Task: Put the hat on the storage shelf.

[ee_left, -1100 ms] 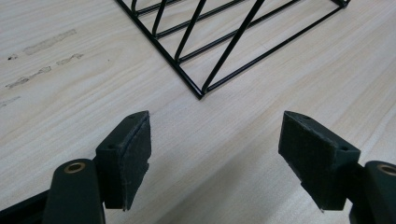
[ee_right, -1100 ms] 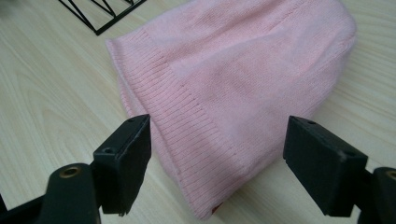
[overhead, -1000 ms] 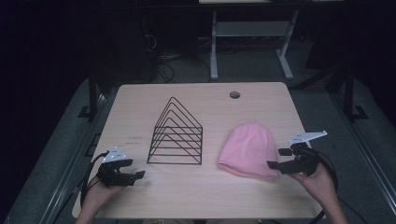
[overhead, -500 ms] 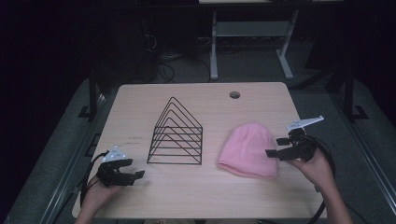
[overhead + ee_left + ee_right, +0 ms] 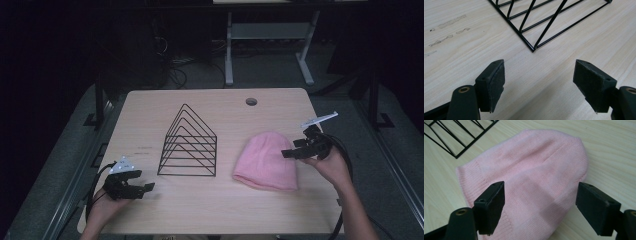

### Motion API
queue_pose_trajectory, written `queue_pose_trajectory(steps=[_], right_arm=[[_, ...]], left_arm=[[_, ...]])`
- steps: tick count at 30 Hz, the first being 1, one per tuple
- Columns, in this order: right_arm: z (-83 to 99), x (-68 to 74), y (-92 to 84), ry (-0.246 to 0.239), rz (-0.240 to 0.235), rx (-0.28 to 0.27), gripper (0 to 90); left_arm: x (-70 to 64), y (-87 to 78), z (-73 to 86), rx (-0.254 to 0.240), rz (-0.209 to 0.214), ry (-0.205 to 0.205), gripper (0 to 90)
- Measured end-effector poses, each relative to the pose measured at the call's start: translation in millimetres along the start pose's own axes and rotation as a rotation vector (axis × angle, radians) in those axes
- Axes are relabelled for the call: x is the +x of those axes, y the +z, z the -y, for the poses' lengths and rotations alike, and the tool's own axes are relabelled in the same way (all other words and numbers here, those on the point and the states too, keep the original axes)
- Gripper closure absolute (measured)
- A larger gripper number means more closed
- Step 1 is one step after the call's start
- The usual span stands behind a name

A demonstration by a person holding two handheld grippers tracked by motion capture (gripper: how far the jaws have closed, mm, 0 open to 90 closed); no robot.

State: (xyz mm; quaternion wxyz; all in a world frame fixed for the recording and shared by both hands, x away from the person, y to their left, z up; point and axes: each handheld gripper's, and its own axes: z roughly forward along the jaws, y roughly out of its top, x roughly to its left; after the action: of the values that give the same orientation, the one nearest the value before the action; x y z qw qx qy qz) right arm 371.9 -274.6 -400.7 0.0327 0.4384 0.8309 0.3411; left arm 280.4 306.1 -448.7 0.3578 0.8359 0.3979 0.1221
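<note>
A pink knit hat (image 5: 265, 161) is seen lying flat on the wooden surface (image 5: 210, 210), just right of a black wire rack (image 5: 189, 144). The right hand-held gripper (image 5: 290, 152) is held at the hat's right edge with its jaws spread wide; nothing is gripped, and whether the hat is touched cannot be judged from above. The left hand-held gripper (image 5: 146, 187) is held low near the surface's front left corner, jaws wide apart and empty, facing the rack's corner.
</note>
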Motion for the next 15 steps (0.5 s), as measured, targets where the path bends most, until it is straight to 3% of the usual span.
queue_pose_trajectory(steps=[4, 15], right_arm=[[-5.0, -3.4, 4.7, -0.002, 0.006, 0.025, 22.9], [-21.8, -11.6, 14.2, 0.010, 0.021, 0.025, 22.8]], left_arm=[[-0.2, 0.9, -0.2, 0.000, 0.002, -0.002, 25.6], [0.9, 0.9, -0.2, -0.002, 0.003, -0.004, 25.6]])
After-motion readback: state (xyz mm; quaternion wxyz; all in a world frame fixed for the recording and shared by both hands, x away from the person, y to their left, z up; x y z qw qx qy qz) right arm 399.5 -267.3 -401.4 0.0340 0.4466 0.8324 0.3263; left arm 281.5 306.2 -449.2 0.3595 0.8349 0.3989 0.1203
